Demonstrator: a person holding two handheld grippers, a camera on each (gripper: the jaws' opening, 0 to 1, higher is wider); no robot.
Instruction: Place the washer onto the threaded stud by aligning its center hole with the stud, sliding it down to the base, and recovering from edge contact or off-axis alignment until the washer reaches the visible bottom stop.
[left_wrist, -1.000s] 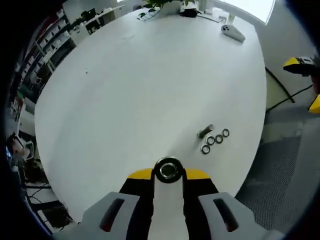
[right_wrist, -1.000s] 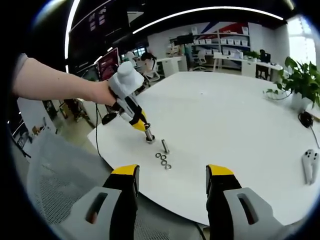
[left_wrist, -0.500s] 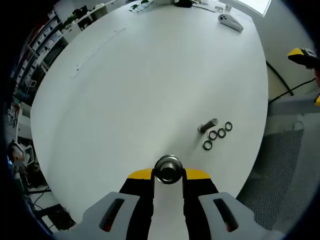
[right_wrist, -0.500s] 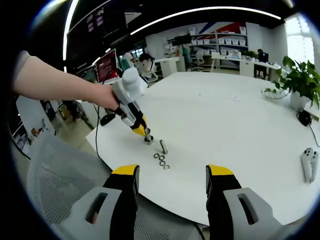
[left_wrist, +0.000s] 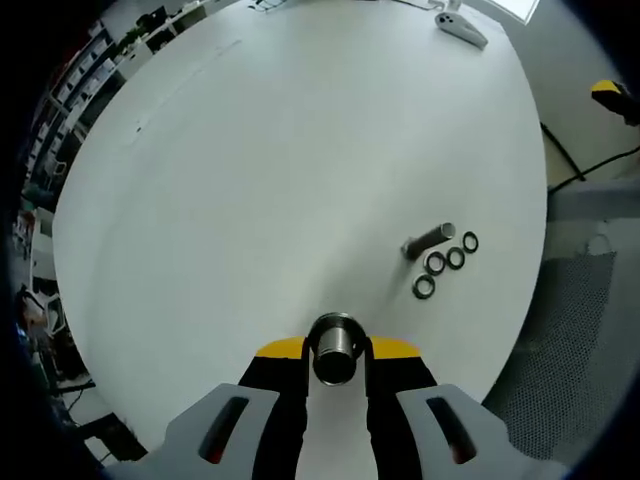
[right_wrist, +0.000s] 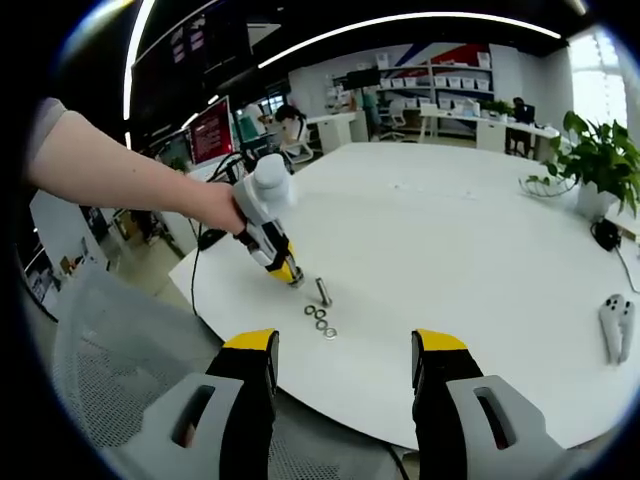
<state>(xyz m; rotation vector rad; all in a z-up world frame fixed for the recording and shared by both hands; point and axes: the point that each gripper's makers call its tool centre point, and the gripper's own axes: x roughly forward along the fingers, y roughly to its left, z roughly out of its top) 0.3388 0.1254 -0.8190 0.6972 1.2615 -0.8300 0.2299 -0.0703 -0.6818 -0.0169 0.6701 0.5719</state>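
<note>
Between the left gripper's (left_wrist: 337, 352) clamped jaws sits a grey metal stud (left_wrist: 334, 347); the right gripper (right_wrist: 343, 350) gapes wide.

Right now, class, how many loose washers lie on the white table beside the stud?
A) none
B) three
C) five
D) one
B: in the left gripper view three dark washers lie in a short row on the white table, next to the stud.
</note>
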